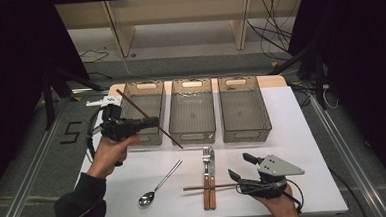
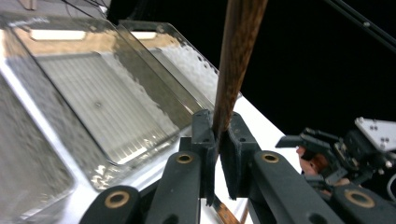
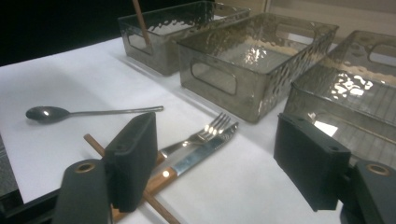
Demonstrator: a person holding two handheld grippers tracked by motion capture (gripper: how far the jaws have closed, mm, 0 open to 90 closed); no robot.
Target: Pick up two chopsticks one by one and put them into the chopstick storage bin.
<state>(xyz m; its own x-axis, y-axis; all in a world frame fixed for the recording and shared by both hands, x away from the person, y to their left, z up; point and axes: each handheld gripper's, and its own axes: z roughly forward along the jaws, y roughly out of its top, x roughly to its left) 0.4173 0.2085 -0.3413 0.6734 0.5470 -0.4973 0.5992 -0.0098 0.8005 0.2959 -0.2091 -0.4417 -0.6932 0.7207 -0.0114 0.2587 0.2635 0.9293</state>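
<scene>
My left gripper (image 1: 154, 122) hangs over the front of the left bin (image 1: 142, 108), shut on a brown chopstick (image 1: 130, 102) that slants from the bin's far side down past its front rim. In the left gripper view the pads (image 2: 204, 135) pinch that chopstick (image 2: 236, 56). My right gripper (image 1: 241, 167) stands open near the table's front edge, beside a second chopstick (image 1: 205, 188) that lies across the wooden handles of a fork (image 1: 206, 163) and knife (image 1: 212, 165). In the right gripper view the jaws (image 3: 219, 154) are wide apart over the knife (image 3: 201, 154), with nothing pressed between them.
Three clear grey bins stand in a row at the back: left, middle (image 1: 191, 111) and right (image 1: 243, 108). A metal spoon (image 1: 157, 186) lies at the front left of the white table (image 1: 292, 133). Dark floor and rails flank the table.
</scene>
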